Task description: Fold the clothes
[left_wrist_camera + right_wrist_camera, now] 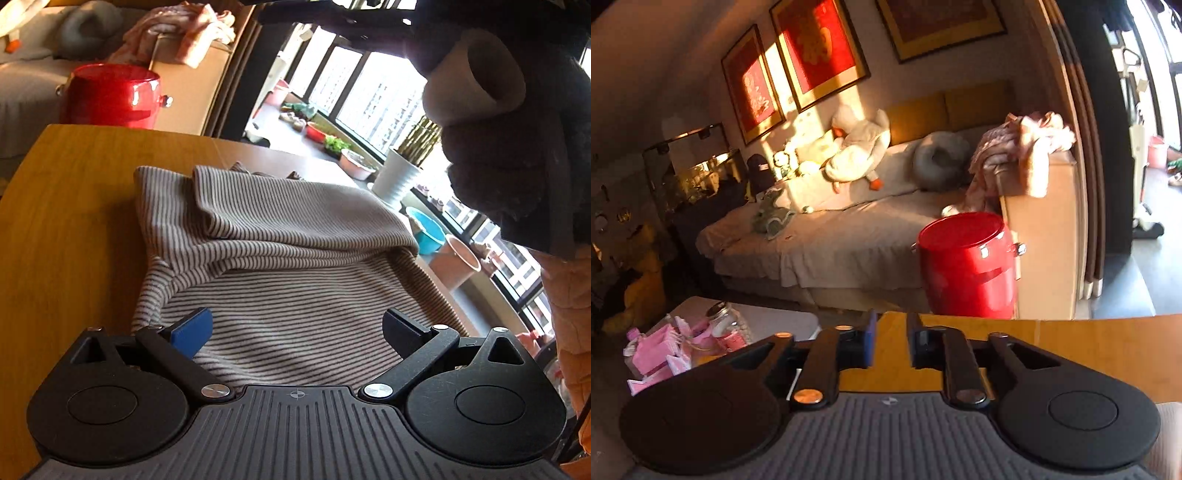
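Observation:
A brown-and-white striped garment (280,266) lies partly folded on the wooden table (66,221) in the left wrist view, its upper half doubled over the lower. My left gripper (295,332) hovers wide open over the garment's near edge, nothing between its fingers. In the right wrist view my right gripper (891,341) stands above the table's far edge (1071,343), its fingers a narrow gap apart with only bare wood showing between them. The garment does not show in that view. A dark sleeve and the other gripper's body (509,122) hang at the upper right of the left wrist view.
A red barrel-shaped bin (967,266) stands just beyond the table, next to a sofa (831,240) with soft toys and a heap of pink cloth (1023,147). Windows, a white plant pot (397,177) and basins are to the right. A low table with pink items (683,347) stands at the left.

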Demonstrator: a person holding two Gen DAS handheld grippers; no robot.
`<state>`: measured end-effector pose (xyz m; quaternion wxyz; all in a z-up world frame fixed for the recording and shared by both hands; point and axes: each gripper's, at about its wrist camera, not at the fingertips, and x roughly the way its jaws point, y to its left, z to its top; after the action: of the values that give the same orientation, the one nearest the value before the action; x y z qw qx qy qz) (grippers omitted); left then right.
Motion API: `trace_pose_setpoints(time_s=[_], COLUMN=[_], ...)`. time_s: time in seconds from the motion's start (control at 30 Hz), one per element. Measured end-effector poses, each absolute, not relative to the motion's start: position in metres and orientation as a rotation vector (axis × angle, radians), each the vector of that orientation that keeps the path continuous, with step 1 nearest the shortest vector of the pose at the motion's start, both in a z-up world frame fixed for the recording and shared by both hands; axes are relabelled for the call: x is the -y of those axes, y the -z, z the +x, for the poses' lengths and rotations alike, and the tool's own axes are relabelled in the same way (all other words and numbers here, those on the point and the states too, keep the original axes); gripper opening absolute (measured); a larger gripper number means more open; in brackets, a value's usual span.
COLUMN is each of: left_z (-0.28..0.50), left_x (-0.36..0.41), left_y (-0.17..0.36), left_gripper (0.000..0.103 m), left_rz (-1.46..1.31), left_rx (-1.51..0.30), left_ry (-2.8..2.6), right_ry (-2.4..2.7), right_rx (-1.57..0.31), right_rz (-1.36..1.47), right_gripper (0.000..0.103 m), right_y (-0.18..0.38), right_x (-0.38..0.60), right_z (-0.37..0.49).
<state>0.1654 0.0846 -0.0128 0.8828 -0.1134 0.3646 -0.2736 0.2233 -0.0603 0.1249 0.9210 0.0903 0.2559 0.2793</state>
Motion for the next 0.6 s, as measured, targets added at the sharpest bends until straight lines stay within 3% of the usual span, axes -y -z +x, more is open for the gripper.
trace_pose_setpoints(time_s=[0.23,0.33,0.6], left_z=[0.182,0.196,0.249], left_x=[-0.078,-0.076,-0.052], left_y=[0.001,-0.006,0.002], left_gripper=[0.099,0.079,0.073], left_rz=[-0.249,-0.258,-0.188], left_rx=[-0.699,-0.681,-0.724], left_ry=[0.509,0.464,0.365], right_ry=[-0.46,-0.395,-0.32], right_rx=[-0.545,-0.579,-0.589], right_rz=[0.186,0.183,0.221], right_gripper=[0.038,0.046,0.047], right_y=[-0.094,-0.061,0.003], right_x=[0.118,0.149,0.197], right_z=[0.217,0.202,0.157])
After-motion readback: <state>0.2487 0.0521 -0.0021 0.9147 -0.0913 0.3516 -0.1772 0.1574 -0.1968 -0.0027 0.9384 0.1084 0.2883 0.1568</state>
